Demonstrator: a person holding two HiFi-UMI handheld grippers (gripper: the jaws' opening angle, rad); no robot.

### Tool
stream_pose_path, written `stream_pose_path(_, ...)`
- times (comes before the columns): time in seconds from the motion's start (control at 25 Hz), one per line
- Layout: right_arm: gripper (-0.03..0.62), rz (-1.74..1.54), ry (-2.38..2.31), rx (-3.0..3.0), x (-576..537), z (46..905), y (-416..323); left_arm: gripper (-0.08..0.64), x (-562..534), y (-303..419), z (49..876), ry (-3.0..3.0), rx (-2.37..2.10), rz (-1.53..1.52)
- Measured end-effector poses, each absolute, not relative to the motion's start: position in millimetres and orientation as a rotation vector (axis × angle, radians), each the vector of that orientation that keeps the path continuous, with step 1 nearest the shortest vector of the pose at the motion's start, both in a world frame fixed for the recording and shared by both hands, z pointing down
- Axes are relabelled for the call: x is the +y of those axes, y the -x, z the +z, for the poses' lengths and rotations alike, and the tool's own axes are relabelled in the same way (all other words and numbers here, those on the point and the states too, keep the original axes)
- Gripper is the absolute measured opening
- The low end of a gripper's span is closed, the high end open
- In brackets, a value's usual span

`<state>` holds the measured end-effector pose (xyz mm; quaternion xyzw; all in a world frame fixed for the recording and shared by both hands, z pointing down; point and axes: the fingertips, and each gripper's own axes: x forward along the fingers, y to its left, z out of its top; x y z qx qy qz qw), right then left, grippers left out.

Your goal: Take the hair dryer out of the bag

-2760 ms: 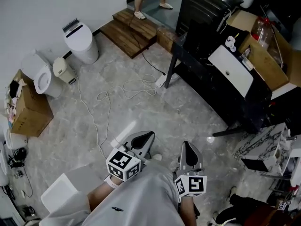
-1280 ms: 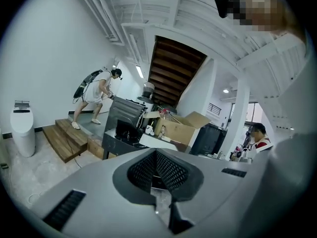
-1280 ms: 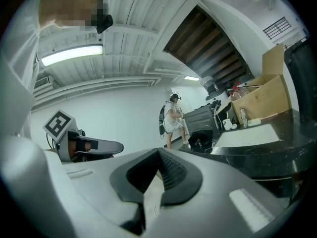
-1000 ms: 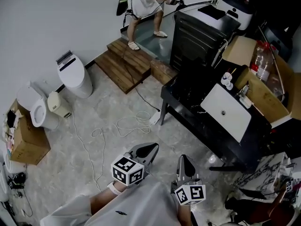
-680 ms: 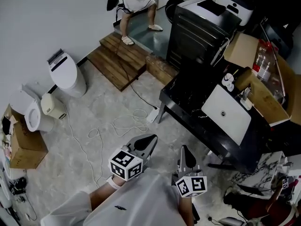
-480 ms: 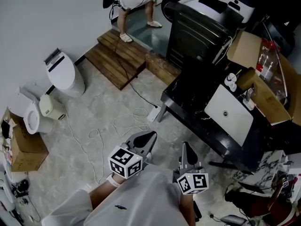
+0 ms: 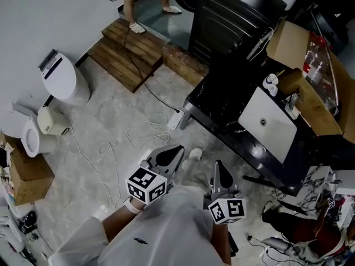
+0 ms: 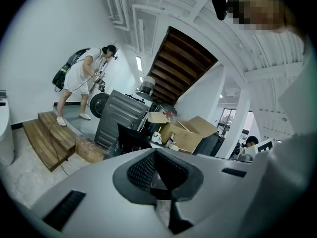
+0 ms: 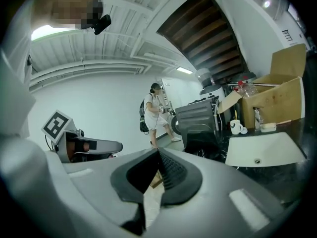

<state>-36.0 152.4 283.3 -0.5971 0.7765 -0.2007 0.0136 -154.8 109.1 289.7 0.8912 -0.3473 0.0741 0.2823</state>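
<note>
1. The grey marbled floor [image 7: 105, 115] takes up most of the head view. Nothing belonging to the task lies on it.
2. The black desk [image 7: 222, 107] stands at 2 o'clock from the operator. It carries an open brown cardboard box [image 7: 310, 76] at its far end and a white rectangular basin [image 7: 270, 123] nearer the operator.
3. The brown wooden step platform [image 7: 125, 51] lies at 11 o'clock.
4. The left tongs [image 7: 168, 157] and right tongs [image 7: 218, 173] are held low, close to the torso, side by side and apart, aimed toward 12 to 1 o'clock. Both are fully closed and empty in their own gripper views. This is judged a carrying posture, since no grasp target is within reach.
5. A thin white cable [image 7: 138, 134] loops on the floor at 11 o'clock from the left tongs and is a possible trip hazard.
6. No hair dryer or bag can be identified in any view. The desk is the probable search area.
</note>
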Motion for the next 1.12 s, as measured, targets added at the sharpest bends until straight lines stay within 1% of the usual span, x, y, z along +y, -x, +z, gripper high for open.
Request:
stream_pose_path(0.2,0.012,-0.627,1.822,2.434,127,292,24,0.008,89,144,296,-2.377,-0.964,0.221)
stream_pose_path(0.44,0.012,-0.591,1.774,2.453,73,293,-1,0.008,42,112,290,-2.416,-0.982,0.226)
stream_pose_path(0.84,0.012,-0.516,1.761,2.41,-31,285,-74,0.008,-50,52,288,-2.443,-1.02,0.255)
stream_pose_path(1.12,0.012,-0.576,1.716,2.433,-65,313,-97,0.008,-84,28,312,-2.438,-1.058,0.333)
